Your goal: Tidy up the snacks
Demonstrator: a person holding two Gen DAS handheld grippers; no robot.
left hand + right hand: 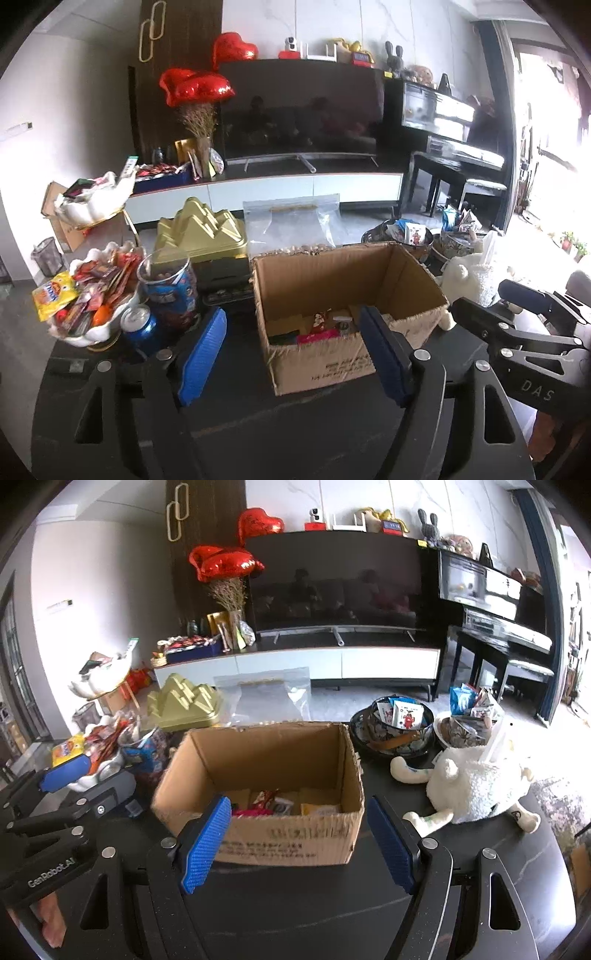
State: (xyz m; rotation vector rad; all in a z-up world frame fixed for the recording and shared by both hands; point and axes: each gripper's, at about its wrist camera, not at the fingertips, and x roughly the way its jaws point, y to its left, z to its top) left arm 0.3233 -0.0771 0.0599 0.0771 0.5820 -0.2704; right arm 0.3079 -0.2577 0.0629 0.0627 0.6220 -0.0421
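An open cardboard box (pixel 343 273) (pixel 266 749) stands on the dark table with several snack packets (pixel 321 326) (pixel 273 805) on its floor. My left gripper (pixel 295 354) is open and empty just in front of the box. My right gripper (pixel 299 845) is open and empty, also in front of the box. A white scalloped bowl (pixel 96 332) heaped with snack packets sits left of the box; it also shows in the right wrist view (pixel 99 768). Two patterned bowls (pixel 391 738) (pixel 461 734) with packets stand at the right rear.
A blue can (pixel 138 326) and a clear snack jar (pixel 170 284) stand left of the box. A gold mountain-shaped tin (pixel 199 232) and a clear zip bag (pixel 291 221) are behind it. A white plush sheep (pixel 476 782) lies to the right.
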